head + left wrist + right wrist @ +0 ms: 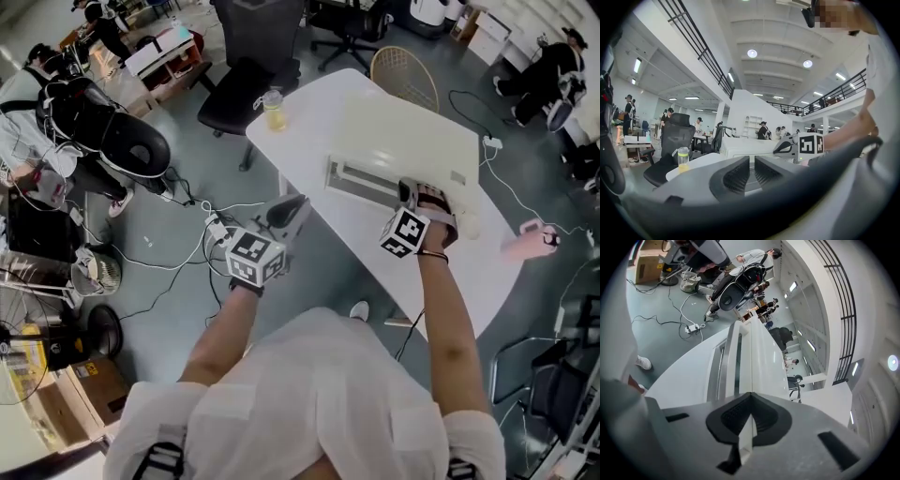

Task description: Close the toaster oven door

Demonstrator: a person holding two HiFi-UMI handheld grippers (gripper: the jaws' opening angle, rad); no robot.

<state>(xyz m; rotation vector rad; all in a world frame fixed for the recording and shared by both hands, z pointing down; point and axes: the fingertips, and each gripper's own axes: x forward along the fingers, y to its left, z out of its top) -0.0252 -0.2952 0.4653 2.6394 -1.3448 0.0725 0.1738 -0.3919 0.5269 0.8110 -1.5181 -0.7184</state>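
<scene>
We see the white toaster oven (412, 141) on the white worktop (375, 230), our right gripper (412, 190) at its front, fingers pressed together. Our left gripper (292, 208) hangs beside the worktop's edge, fingers narrowly parted, holding nothing.

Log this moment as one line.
toaster oven door: looks nearly closed | right gripper: shut, tips at door | left gripper: open, empty

You've got a white table (309, 122) with a white toaster oven (412, 141). The bottle (274, 110) at the far edge has yellow liquid and a clear top. Your left gripper (289, 214) and right gripper (419, 195) have black-and-white square markers and black ribbed pads. Pink object (528, 241) by the right edge.
</scene>
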